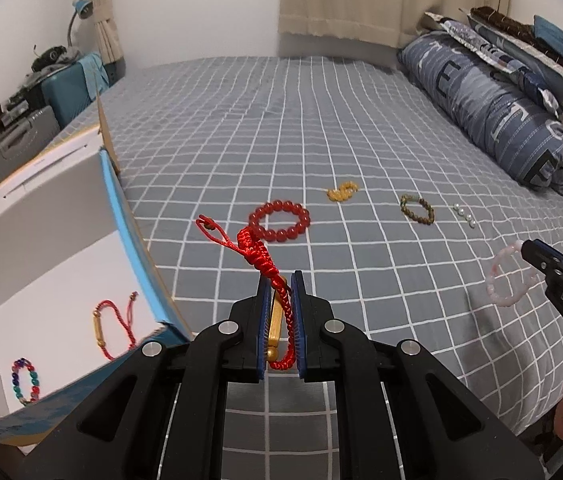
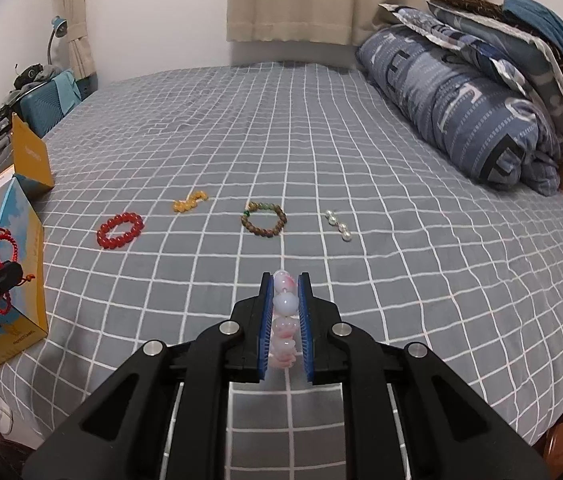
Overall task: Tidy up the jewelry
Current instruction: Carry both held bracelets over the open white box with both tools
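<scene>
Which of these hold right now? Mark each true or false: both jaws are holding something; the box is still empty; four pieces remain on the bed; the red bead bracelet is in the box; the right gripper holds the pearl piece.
1. Both jaws are holding something. True: the left gripper clamps a red cord bracelet, the right gripper a pink bead bracelet.
2. The box is empty. False: a red-and-gold cord bracelet and a multicolour bead bracelet lie inside.
3. Four pieces lie on the bed. True.
4. The red bead bracelet is in the box. False: it lies on the bed.
5. The right gripper holds the pearl piece. False: that lies on the bed.
</scene>
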`<state>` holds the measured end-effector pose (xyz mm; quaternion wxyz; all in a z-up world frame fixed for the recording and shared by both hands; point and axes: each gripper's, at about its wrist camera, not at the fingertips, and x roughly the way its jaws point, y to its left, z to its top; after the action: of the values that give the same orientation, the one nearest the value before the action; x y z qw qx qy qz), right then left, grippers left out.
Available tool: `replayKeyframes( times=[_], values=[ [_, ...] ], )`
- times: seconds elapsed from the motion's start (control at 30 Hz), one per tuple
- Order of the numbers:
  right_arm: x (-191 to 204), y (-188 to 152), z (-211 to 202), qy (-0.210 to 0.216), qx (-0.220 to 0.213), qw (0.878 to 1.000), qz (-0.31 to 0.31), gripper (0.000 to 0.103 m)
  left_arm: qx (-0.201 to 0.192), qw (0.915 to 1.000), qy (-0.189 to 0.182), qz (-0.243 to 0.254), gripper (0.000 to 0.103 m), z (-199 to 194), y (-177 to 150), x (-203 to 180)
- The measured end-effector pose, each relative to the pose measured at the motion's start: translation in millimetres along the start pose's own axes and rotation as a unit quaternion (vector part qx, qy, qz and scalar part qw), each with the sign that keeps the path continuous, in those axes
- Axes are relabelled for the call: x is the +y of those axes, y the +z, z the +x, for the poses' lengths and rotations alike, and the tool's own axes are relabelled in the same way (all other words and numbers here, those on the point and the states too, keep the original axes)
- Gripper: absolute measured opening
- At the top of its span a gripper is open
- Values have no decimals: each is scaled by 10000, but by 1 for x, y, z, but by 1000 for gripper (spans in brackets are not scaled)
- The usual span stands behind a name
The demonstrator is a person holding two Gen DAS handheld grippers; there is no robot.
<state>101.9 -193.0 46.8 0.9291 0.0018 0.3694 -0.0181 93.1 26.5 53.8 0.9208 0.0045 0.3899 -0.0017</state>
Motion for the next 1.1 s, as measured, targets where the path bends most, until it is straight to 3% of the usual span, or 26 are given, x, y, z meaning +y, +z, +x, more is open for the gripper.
replayKeyframes(
  times=[0.57, 1.1],
  values=[
    [89, 45, -20, 426, -304, 9976, -455, 12, -313, 9978, 398, -438, 10, -45, 12, 66],
    [209, 67, -39, 1207, -575, 9868, -918, 12, -295, 9866, 1193, -1074, 10, -73, -6, 169]
  ],
)
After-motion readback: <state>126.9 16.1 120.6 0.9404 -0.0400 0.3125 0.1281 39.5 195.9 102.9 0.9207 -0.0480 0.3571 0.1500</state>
